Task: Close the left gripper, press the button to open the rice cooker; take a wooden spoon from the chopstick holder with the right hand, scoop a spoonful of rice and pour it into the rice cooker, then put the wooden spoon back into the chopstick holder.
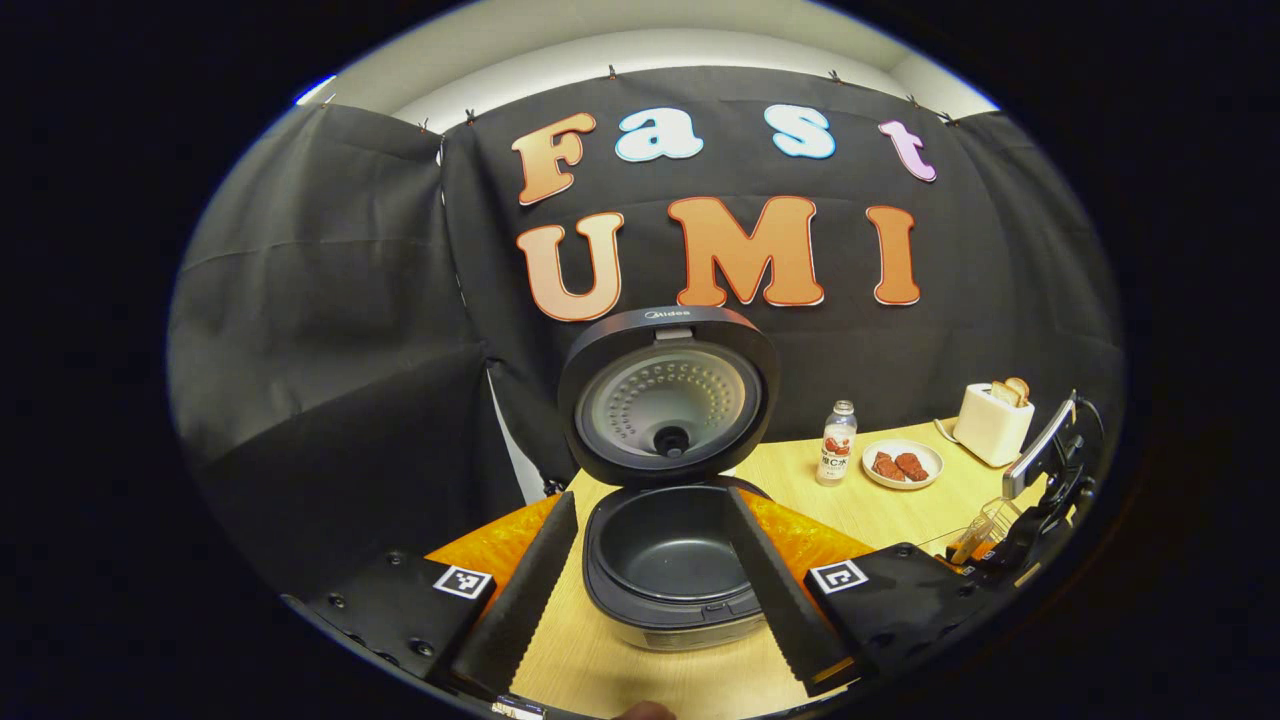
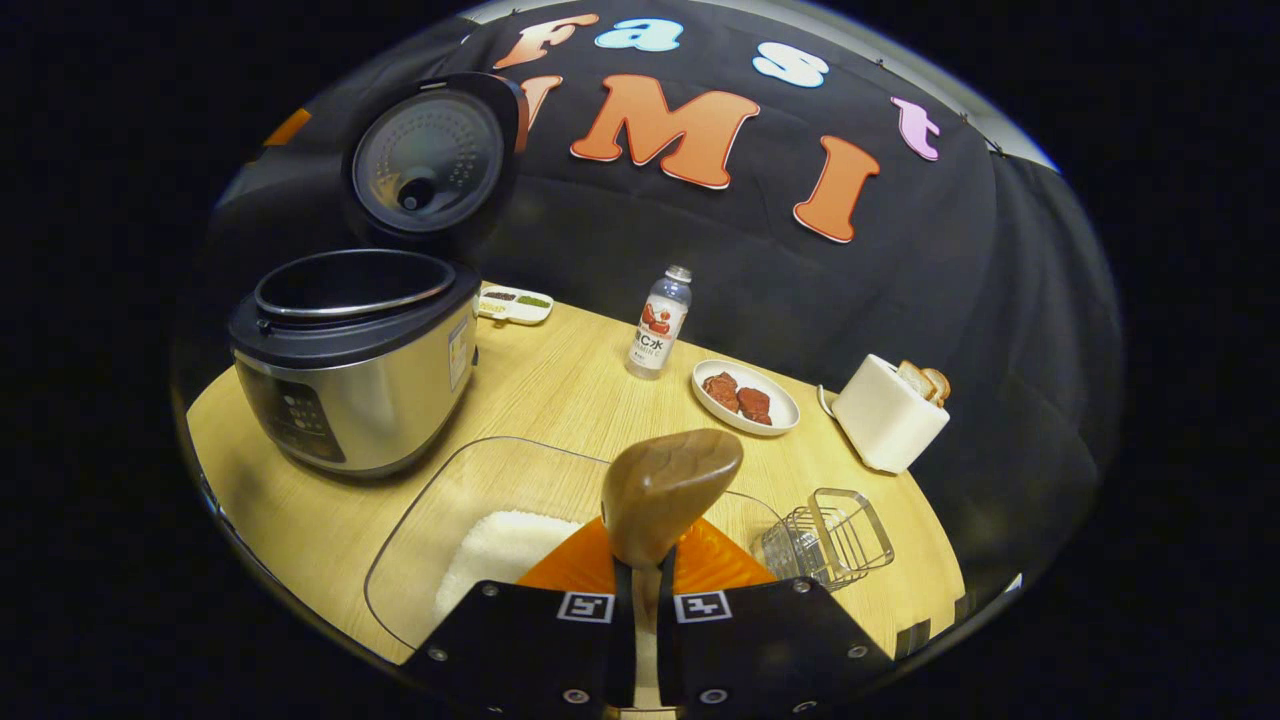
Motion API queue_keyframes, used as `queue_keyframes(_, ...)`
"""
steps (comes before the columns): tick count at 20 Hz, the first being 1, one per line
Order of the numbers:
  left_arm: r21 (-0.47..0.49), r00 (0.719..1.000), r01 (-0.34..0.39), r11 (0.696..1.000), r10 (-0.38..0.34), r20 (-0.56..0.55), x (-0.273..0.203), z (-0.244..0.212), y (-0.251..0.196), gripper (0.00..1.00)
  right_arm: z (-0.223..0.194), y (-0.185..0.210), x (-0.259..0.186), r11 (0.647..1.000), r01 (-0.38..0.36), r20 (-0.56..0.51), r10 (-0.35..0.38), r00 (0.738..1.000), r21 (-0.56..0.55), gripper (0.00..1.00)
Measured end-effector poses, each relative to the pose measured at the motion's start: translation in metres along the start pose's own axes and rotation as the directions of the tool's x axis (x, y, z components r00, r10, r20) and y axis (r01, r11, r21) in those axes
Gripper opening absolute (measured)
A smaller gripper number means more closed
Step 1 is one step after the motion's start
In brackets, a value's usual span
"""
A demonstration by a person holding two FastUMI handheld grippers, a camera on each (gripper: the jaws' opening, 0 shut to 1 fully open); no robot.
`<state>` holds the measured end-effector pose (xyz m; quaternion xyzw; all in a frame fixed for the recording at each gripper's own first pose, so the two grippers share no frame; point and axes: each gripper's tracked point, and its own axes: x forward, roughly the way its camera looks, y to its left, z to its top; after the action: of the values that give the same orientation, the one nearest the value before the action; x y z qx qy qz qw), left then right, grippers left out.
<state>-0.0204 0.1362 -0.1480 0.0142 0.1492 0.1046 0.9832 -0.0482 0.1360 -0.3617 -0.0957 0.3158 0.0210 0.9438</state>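
Rice cooker (image 2: 355, 360) stands open on the table (image 2: 560, 390). My left gripper (image 1: 650, 580) hangs spread before it; right gripper (image 2: 645, 600) pinches the wooden spoon (image 2: 665, 490) over the rice container (image 2: 420, 540).

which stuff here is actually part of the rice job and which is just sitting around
In the job: rice cooker, lid open; wooden spoon in the right gripper; rice in the clear container; wire chopstick holder; left gripper.

Lying about: bottle, plate of meat, toaster, small dish.
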Motion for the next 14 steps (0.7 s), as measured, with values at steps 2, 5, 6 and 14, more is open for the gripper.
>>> queue_keyframes(2, 0.003, 1.0, 0.003, 1.0, -0.003, -0.006, 0.0, -0.004, 0.0, 1.0, -0.001, 0.001, 0.001, 0.998, -0.001, -0.008, 0.001, 1.0, 0.057, 0.08)
queue_keyframes(5, 0.004, 1.0, 0.009, 1.0, -0.009, -0.017, 0.001, -0.008, 0.001, 1.0, -0.001, -0.004, 0.004, 0.99, 0.013, -0.024, -0.009, 1.0, 0.139, 0.08)
queue_keyframes(6, 0.004, 1.0, 0.012, 1.0, -0.012, -0.017, 0.001, -0.008, 0.001, 1.0, -0.001, -0.006, 0.005, 0.985, 0.017, -0.031, -0.011, 0.999, 0.169, 0.08)
queue_keyframes(14, -0.005, 0.999, 0.035, 0.999, -0.035, -0.032, 0.004, -0.013, 0.003, 1.0, -0.004, -0.014, 0.008, 0.917, 0.015, -0.092, 0.024, 0.995, 0.398, 0.08)
